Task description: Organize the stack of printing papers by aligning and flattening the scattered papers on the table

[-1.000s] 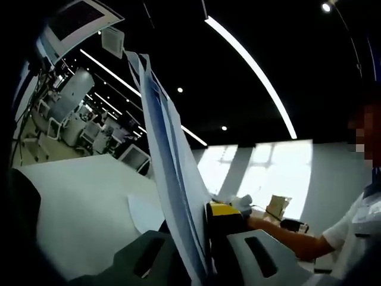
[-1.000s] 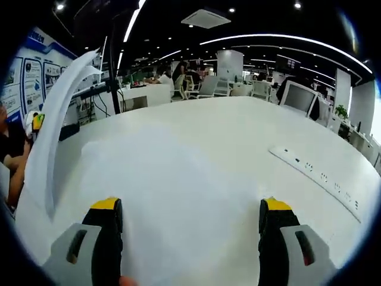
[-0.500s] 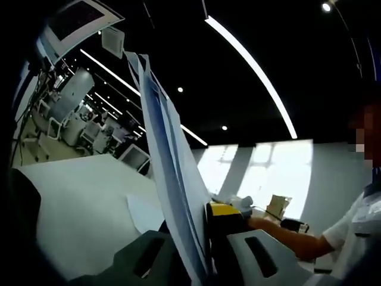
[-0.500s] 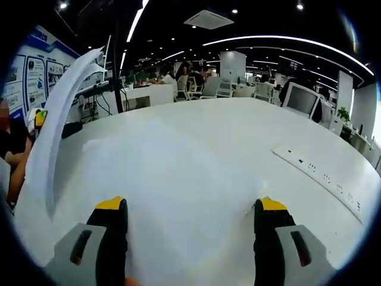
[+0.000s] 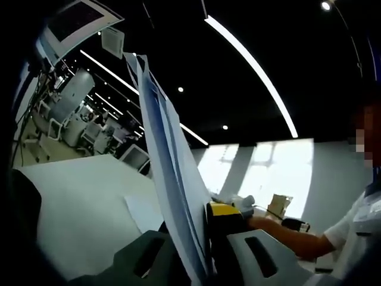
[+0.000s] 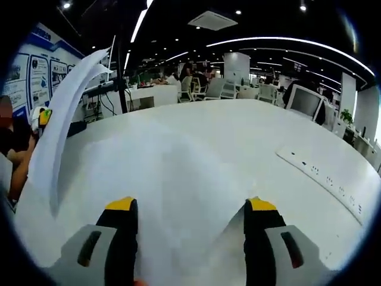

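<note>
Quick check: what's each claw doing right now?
Left claw: shut on the papers.
Right claw: open, nothing between its jaws, over the table.

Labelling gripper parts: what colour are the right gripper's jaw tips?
Yellow, on black jaws; the right gripper shows them best in the right gripper view.

White printing papers [image 5: 172, 196] stand lifted on edge, fanned and curling at the top, at the table's [image 6: 196, 143] near left; one sheet [image 5: 143, 211] lies flat beside them

White power strip [image 6: 324, 177] on table right side; monitor [image 6: 305, 101] beyond; wall posters [image 6: 36, 74] left.
</note>
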### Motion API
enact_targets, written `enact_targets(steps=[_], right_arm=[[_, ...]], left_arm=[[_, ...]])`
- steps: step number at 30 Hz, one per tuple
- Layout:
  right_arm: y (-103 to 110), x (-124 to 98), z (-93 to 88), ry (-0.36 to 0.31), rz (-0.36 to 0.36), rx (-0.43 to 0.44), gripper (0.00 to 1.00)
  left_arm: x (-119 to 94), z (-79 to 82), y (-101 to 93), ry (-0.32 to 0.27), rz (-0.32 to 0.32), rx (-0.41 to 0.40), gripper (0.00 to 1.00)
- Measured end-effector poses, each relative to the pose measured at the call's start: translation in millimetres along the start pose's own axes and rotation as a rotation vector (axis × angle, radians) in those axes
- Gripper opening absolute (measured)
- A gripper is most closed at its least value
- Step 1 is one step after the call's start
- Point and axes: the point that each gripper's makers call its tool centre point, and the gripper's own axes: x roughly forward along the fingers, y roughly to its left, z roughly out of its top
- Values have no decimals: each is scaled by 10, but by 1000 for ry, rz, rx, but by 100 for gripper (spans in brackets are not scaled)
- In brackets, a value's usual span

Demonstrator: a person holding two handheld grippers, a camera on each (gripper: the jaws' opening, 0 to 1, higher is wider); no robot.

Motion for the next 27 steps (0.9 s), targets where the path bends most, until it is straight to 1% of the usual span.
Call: enact_targets(steps=[5,8,12,17,23,27], right_arm=[[-13,-16,3,-1,2,0,64],[-20,-47,-5,6,-2,4,57],[-16,-78,-13,5,-4,5,51],[-3,-160,-23,3,5,10,42],[-28,-218,-46,17,2,14,37],[-55,-222,-49,12,-8,19,33]], left_arm=[[-1,-2,-6,0,1,2,8],[0,-4,-13,0,2,5,8],[0,-6,-15,-1,3,7,8],[0,-10,-18,0,5,10,8],[0,-11,-17,1,7,14,8],[0,-13,-18,2,8,15,8]])
